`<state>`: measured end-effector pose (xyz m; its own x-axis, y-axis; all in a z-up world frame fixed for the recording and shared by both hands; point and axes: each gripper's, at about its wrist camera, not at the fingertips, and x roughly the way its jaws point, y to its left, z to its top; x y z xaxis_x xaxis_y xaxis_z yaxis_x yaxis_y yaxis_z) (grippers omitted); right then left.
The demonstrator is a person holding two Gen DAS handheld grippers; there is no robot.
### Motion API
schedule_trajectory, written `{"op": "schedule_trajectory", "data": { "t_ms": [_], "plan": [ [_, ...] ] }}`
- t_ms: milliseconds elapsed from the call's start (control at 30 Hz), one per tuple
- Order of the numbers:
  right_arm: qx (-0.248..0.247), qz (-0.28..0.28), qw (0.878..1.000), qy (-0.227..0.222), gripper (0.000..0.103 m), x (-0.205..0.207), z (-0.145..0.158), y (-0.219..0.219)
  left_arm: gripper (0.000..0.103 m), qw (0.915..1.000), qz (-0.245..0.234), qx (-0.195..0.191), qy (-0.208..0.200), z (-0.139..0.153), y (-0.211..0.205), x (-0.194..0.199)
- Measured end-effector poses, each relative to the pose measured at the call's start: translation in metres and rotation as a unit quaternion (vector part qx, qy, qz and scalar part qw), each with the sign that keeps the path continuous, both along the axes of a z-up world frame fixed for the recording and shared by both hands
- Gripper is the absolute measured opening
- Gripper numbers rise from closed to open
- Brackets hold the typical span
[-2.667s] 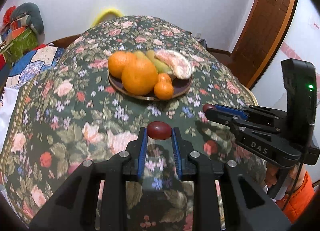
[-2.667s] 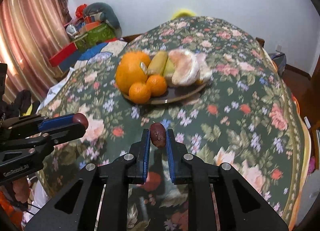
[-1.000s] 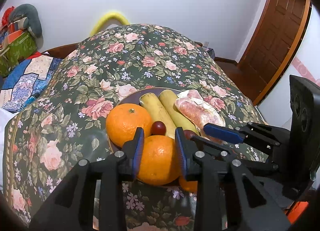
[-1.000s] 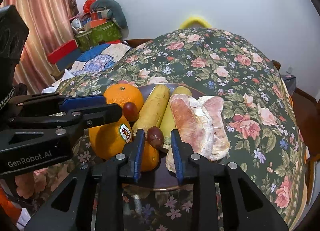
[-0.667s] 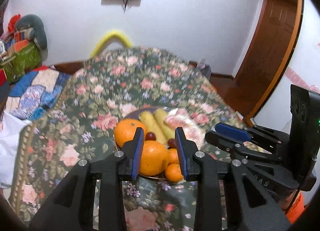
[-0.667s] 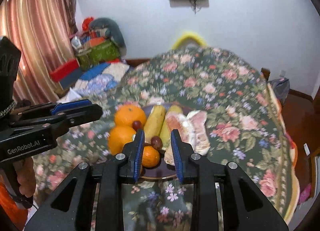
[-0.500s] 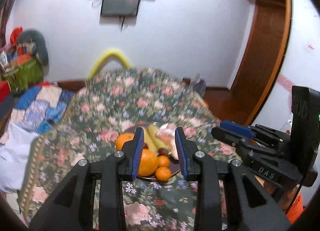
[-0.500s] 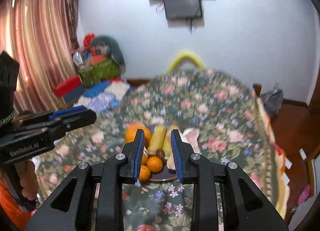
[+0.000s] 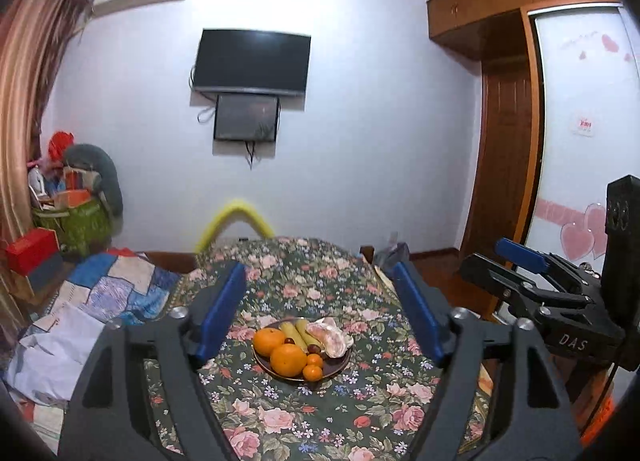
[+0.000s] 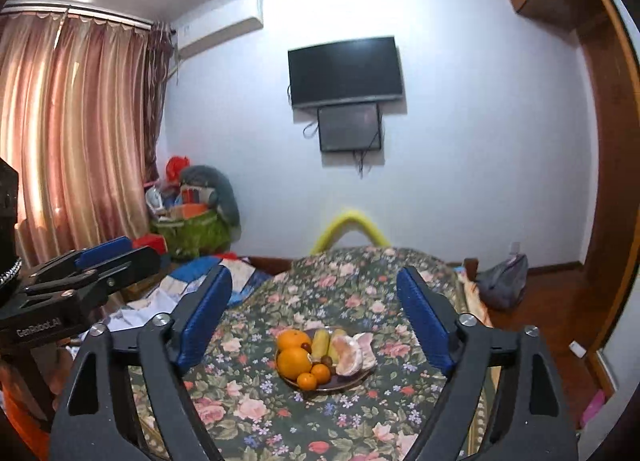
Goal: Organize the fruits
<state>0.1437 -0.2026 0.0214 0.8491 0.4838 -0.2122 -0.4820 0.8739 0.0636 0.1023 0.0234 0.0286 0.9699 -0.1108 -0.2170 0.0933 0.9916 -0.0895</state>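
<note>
A dark plate [image 9: 341,368] [image 10: 354,380] sits far off on the floral table. It holds two big oranges [image 9: 285,359] [image 10: 294,363], small tangerines [image 9: 312,372], bananas [image 9: 299,331], pomelo pieces [image 9: 333,339] [image 10: 354,355] and two dark red dates [image 9: 314,348] [image 10: 326,360]. My left gripper [image 9: 318,275] hangs high above the near table edge, its jaws opening wide with nothing between them. The right gripper [image 10: 314,279] is at the same height, jaws also opening and empty. Each one shows in the other's view [image 9: 486,259] [image 10: 140,251].
The floral tablecloth [image 9: 320,413] covers the table; a yellow chair back [image 9: 236,217] stands behind it. A patchwork blanket and boxes [image 9: 100,289] lie to the left, a curtain [image 10: 72,149] beyond, a wooden door [image 9: 504,181] to the right, a grey bag [image 10: 504,281] on the floor.
Both grippers left their dates on the plate, drew back and rose well above the table, tilting up toward level. Their jaws went from narrow to spread wide.
</note>
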Motion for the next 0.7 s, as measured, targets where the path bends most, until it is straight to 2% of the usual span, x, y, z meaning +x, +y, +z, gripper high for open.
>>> {"op": "schedule_trajectory", "data": {
  "t_ms": [133, 233, 400, 700],
  "plan": [
    [0.004, -0.004, 1.0, -0.006, 0.097, -0.01, -0.002, 0.0, 0.091, 0.9997, 0.017, 0.004, -0.015, 0.001, -0.002, -0.019],
    [0.0, -0.015, 1.0, -0.019, 0.102, -0.018, -0.004, 0.0, 0.099, 0.9995, 0.023, 0.009, -0.02, 0.0, -0.004, -0.03],
    [0.0, -0.015, 1.0, -0.017, 0.103, -0.02, -0.006, 0.003, 0.103, 0.9994, 0.022, 0.015, -0.021, -0.003, -0.004, -0.038],
    [0.006, -0.018, 1.0, -0.01, 0.103, -0.028, -0.011, -0.005, 0.103, 0.9994, 0.026, 0.015, -0.019, -0.007, -0.005, -0.041]
  ]
}}
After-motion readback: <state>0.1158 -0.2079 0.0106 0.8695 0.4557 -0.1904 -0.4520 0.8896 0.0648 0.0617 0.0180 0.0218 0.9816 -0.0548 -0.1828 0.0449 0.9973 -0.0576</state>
